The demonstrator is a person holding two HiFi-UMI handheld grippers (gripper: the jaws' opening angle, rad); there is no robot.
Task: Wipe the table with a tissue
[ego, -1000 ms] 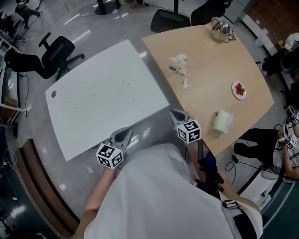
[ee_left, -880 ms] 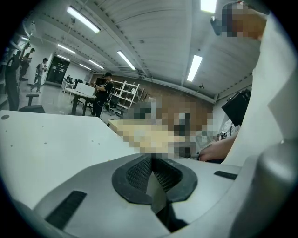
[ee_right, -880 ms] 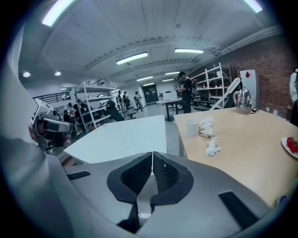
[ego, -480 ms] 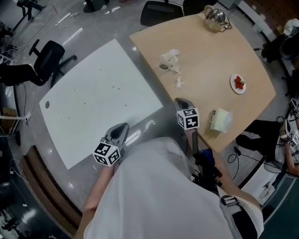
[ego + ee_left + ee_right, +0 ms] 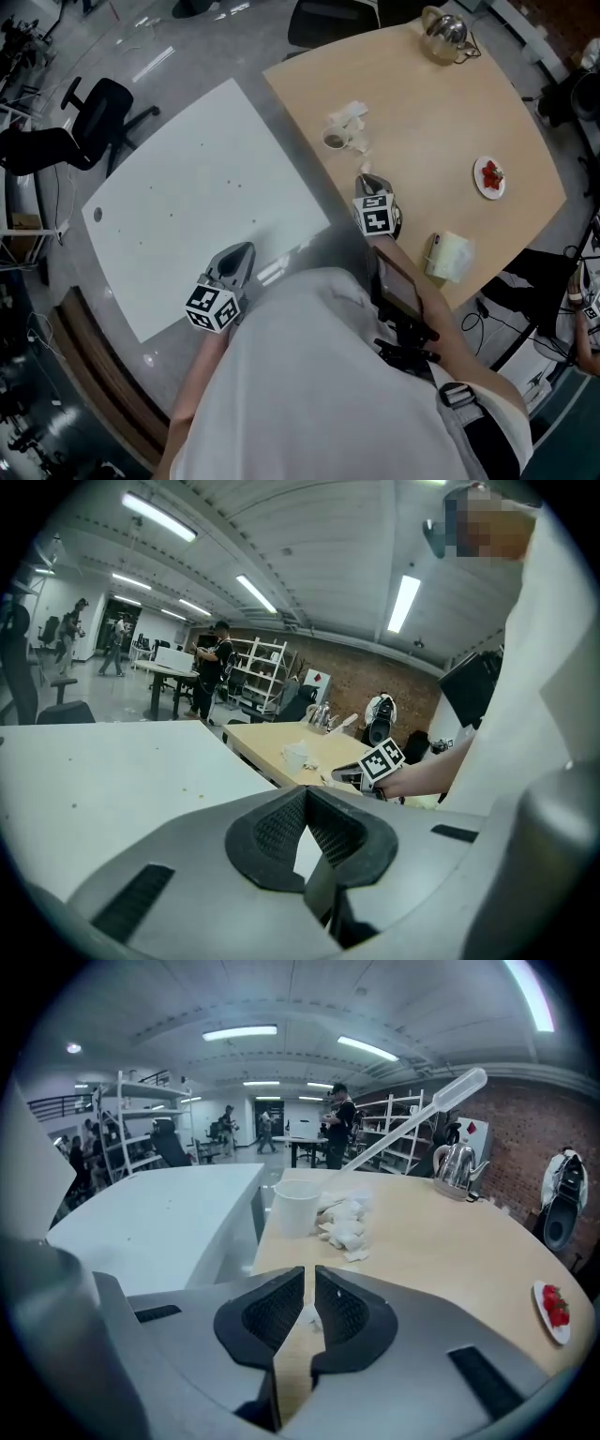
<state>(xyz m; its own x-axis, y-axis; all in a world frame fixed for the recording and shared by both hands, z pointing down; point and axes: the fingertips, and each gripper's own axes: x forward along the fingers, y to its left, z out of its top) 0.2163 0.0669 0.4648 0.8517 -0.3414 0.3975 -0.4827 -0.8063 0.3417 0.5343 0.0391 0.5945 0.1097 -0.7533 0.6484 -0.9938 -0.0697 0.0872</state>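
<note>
Your right gripper (image 5: 368, 183) sits over the wooden table (image 5: 441, 103), centre of the head view, its tongs barely parted, a thin slit with nothing pinched. A small white scrap shows through that slit. The left gripper (image 5: 238, 255), lower left, has its tongs pressed together and empty. The tissue (image 5: 352, 116) lies crumpled beside the cup (image 5: 334, 139), above your right gripper. It's likely featherlight, soft and easily torn, so pinch a thick bunched fold rather than a loose corner.
</note>
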